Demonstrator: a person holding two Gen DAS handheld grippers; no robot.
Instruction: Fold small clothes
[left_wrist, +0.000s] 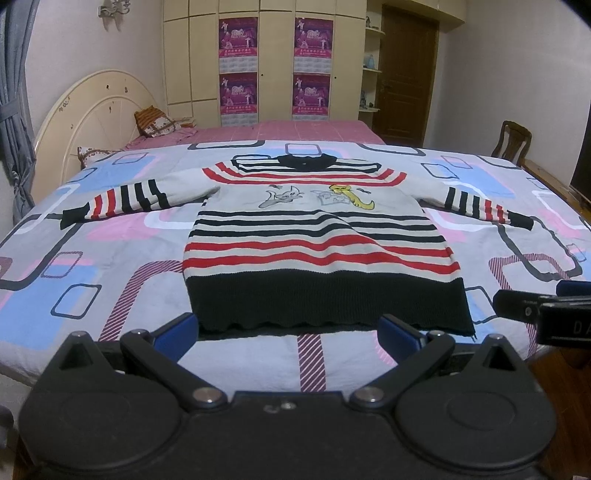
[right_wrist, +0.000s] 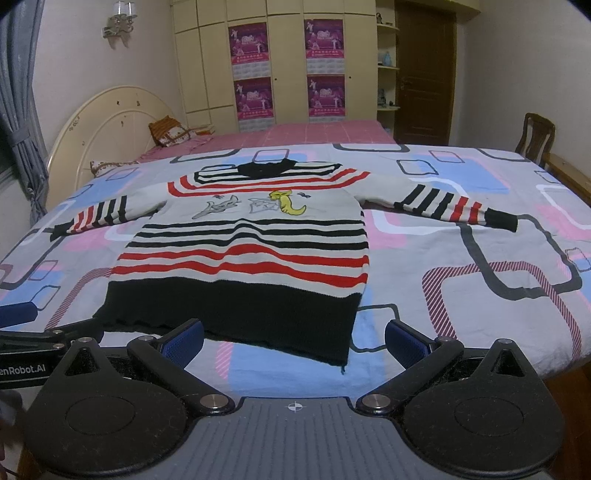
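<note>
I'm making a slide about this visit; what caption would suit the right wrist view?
Open right gripper poised at the black hem of a striped sweater spread flat on a patterned bedspread.

Both wrist views face the sweater (left_wrist: 317, 236) (right_wrist: 243, 251), seemingly near.

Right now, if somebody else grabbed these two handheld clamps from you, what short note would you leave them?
Left gripper: open, empty, hovering at the black hem.
Right gripper: open, empty, beside it near the hem's right corner.
The striped red, black and grey knitted sweater lies flat, front up, sleeves spread, on the patterned bedspread.
Done: sweater laid out.
Left: every fold, probably the sleeves first.
</note>
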